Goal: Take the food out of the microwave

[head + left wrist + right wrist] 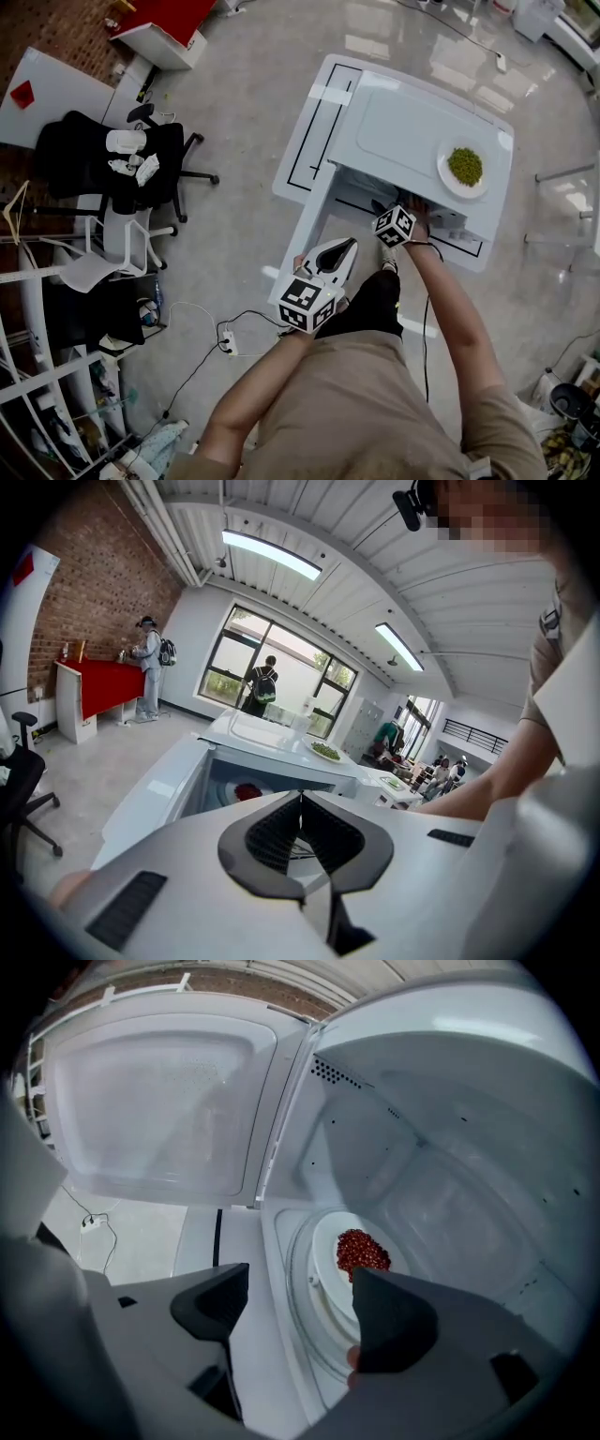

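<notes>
The white microwave [403,122] stands with its door [150,1101] swung wide to the left. Inside, a heap of red food [362,1249] lies on a white plate [325,1262] resting on the glass turntable. My right gripper [300,1288] is at the cavity mouth, open, with nothing between its jaws; the plate's near rim lies just beyond them. In the head view its marker cube [395,225] sits at the oven's front. My left gripper [301,803] is shut and empty, held back before the open oven, where the red food [246,791] shows.
A second plate with green food [464,167] rests on top of the microwave at the right. The white table [305,141] bears the oven. Black office chairs [112,159] and cables [225,337] lie on the floor at the left. Several people stand far off by the windows.
</notes>
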Tool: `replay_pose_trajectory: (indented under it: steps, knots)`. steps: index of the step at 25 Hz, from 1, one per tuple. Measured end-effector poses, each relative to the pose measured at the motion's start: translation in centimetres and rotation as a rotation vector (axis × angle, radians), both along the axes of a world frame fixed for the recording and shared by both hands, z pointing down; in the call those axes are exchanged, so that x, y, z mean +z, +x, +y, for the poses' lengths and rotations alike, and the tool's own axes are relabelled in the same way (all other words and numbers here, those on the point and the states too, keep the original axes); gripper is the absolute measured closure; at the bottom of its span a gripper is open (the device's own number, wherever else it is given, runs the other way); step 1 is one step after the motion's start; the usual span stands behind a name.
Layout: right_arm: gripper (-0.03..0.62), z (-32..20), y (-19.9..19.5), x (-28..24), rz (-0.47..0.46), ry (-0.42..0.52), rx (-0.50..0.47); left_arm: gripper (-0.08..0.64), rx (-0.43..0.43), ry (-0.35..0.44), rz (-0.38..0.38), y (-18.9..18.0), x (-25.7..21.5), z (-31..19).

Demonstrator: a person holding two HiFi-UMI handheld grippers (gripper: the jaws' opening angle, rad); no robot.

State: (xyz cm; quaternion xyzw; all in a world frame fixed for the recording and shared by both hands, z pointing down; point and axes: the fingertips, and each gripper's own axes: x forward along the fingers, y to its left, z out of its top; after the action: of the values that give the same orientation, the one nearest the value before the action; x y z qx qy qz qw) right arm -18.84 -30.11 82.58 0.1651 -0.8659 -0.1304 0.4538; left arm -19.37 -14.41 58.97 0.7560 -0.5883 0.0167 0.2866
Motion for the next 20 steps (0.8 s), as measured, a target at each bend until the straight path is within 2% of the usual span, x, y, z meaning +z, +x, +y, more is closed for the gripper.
replay_pose_trajectory:
  steps: [11,20]
  knots:
    - [0.242,-0.7,-0.9,2.2,0.097,-0.064,-0.044,0.552,0.005,0.000,0.008,-0.4,-0.6,0.8]
    - [0.242,2.1,0.0,2.2,0.106,-0.112,-0.062,0.552,0.004,0.002,0.010,-0.6,-0.7,1.1]
